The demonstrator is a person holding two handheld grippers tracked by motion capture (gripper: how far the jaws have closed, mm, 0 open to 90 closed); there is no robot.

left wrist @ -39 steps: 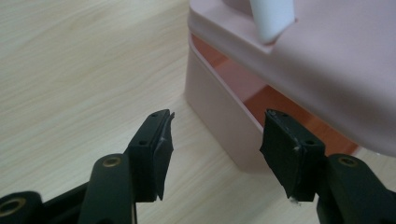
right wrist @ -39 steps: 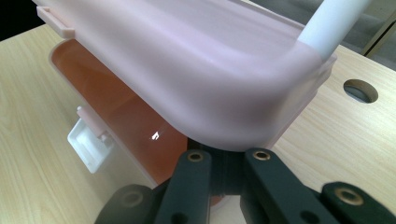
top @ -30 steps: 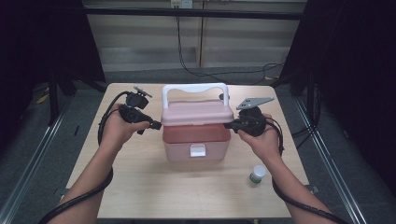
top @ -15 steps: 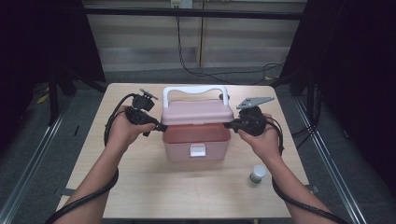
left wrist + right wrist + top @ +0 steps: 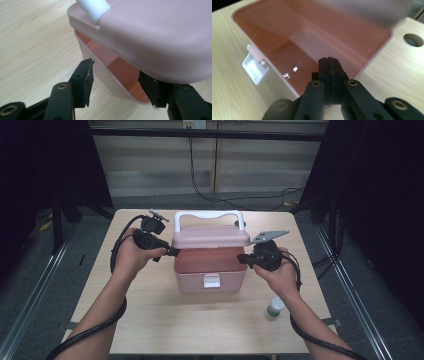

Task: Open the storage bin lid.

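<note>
Tongs work the pink storage box [image 5: 210, 270]: my left tongs [image 5: 113, 86] gape beside its raised lid [image 5: 211, 237], right tongs [image 5: 328, 65] pinched empty at its rim.

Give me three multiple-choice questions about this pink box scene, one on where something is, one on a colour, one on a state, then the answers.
1. Where does the small green-capped white bottle stand on the light wooden table?
A. Inside the pink box
B. Near the person's right forearm, in front of the box's right corner
C. At the table's far left corner

2. What colour is the carry handle of the pink plastic storage box?
A. White
B. Black
C. Green

3. How is the box's pink lid?
A. Latched shut
B. Lying on the table beside the box
C. Lifted, with a gap over the box

Answers: 1 B, the high view shows the bottle by the right forearm. 2 A, the handle arches white over the lid. 3 C, the left tool has its jaws apart at the lid's edge, and the right tool, jaws together, looks into the uncovered box.
</note>
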